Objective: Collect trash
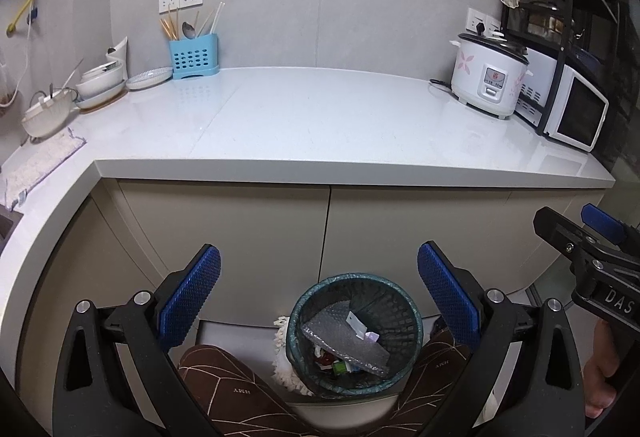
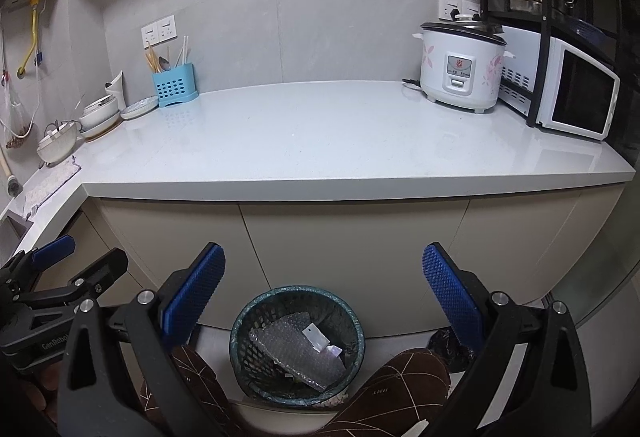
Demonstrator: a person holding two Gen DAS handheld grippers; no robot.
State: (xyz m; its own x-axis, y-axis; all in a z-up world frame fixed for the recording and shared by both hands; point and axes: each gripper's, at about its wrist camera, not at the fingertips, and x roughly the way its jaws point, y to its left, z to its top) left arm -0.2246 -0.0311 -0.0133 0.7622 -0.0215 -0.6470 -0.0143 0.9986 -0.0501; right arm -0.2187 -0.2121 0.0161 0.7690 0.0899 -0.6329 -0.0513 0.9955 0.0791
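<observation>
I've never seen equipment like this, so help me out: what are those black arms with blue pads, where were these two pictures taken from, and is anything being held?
No robot here: a person carries two hand-held grippers, each with a camera looking along its fingers. One picture comes from the left gripper, the other from the right gripper. Both are open and hold nothing. Below them stands a dark mesh wastebasket with a green liner, containing a sheet of grey bubble wrap and scraps. On the pale grey countertop stand a white flowered rice cooker, a white microwave oven, a blue plastic utensil holder and white bowls.

Both wrist views look down over counter and bin.
</observation>
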